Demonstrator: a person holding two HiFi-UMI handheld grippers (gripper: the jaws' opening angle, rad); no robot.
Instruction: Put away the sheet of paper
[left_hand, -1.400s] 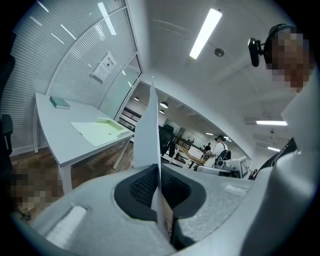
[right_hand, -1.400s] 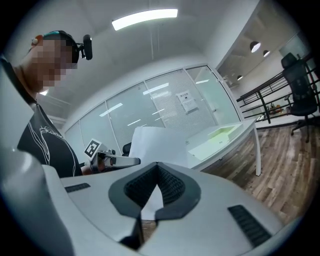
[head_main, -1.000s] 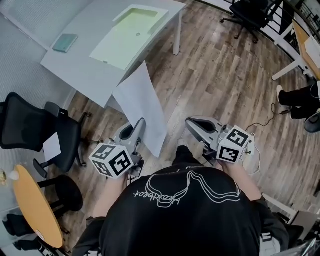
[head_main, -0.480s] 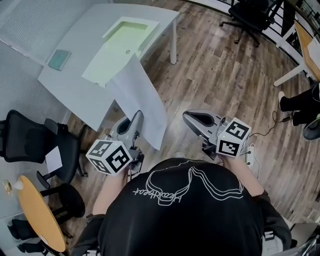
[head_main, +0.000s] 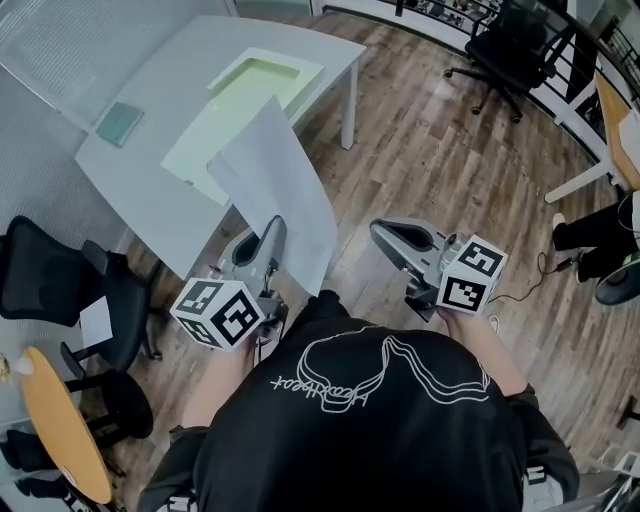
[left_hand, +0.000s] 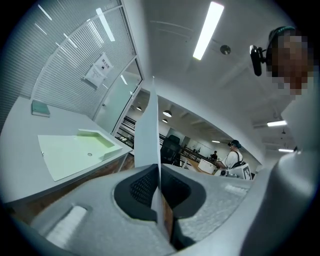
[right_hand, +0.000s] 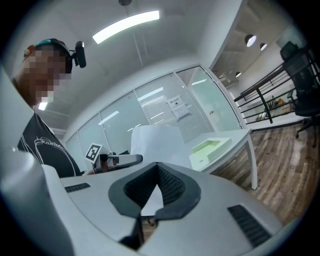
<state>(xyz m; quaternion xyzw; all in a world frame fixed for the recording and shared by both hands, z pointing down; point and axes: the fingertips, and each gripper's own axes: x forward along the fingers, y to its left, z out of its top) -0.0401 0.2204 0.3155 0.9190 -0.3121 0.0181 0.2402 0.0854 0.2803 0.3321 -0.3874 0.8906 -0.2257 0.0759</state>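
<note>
A white sheet of paper (head_main: 272, 190) stands upright from my left gripper (head_main: 271, 232), which is shut on its lower edge. In the left gripper view the sheet (left_hand: 149, 125) rises edge-on from between the dark pads (left_hand: 145, 187). My right gripper (head_main: 386, 233) hangs to the right of the paper, apart from it, shut with nothing in it. In the right gripper view the paper (right_hand: 156, 139) shows beyond the closed jaws. A pale green open folder (head_main: 243, 105) lies on the white table (head_main: 150, 170) ahead of the paper.
A small teal pad (head_main: 119, 123) lies on the table's far left. A black office chair (head_main: 50, 285) and a round orange table (head_main: 58, 430) stand at the left. Another black chair (head_main: 512, 40) stands at the upper right, over wooden floor (head_main: 430, 150).
Both grippers and the person have moved toward the white table, which now sits closer. The paper stays held upright in the left gripper; the right gripper stays shut.
</note>
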